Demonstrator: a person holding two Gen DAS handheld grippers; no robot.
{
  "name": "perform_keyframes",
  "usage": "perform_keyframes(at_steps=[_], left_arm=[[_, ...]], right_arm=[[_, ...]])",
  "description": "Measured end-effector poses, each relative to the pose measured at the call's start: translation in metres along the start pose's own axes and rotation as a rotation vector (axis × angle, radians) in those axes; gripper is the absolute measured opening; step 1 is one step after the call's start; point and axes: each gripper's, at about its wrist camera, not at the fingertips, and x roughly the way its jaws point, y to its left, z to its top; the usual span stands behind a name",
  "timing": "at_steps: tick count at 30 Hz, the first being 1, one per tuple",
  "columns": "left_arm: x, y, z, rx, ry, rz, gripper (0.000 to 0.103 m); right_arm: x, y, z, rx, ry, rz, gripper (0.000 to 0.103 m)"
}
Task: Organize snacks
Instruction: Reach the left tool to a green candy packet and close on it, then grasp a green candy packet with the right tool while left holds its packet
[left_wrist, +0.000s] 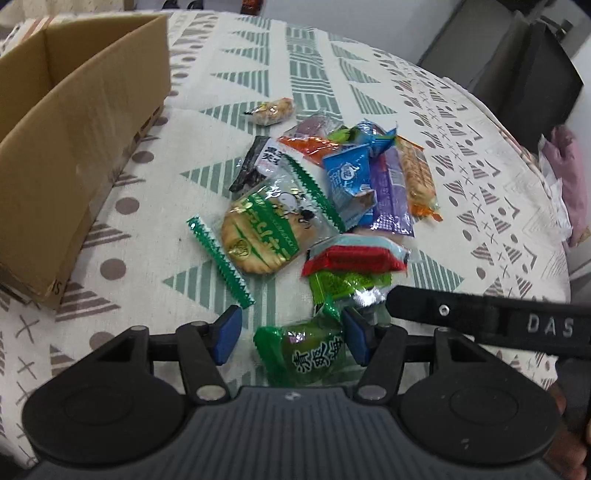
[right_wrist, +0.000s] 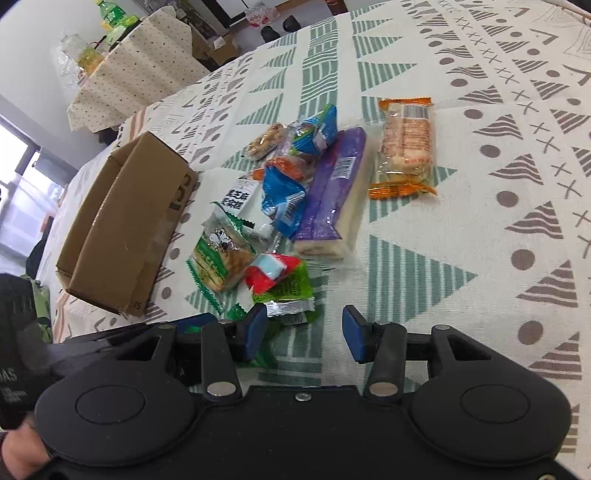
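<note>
Left gripper spread apart around green candy packet, right gripper apart over tablecloth, snack pile ahead

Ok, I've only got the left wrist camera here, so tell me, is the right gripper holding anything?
Observer: No. The right gripper is open, with only the patterned tablecloth between its fingers.
Operator: What's beyond the cardboard box?
Observer: A second table under a dotted cloth.
Operator: Anything on it?
Observer: Bottles, one with a green label.
</note>
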Motion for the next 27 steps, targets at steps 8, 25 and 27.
perform_keyframes(at_steps=[8, 25, 27], left_arm=[[-0.005, 0.005, -0.004, -0.007, 0.010, 0.018, 0.047], [-0.032, 0.029, 0.006, -0.055, -0.051, 0.074, 0.035], [-0.036, 0.029, 0.006, -0.056, -0.060, 0.075, 0.035]], right_arm=[[0.006, 0.008, 0.002, -0.035, 0.004, -0.002, 0.053], [0.024, 0.028, 0.004, -0.159, 0.034, -0.043, 0.039], [0.021, 0.029, 0.003, -0.160, 0.035, -0.036, 0.038]])
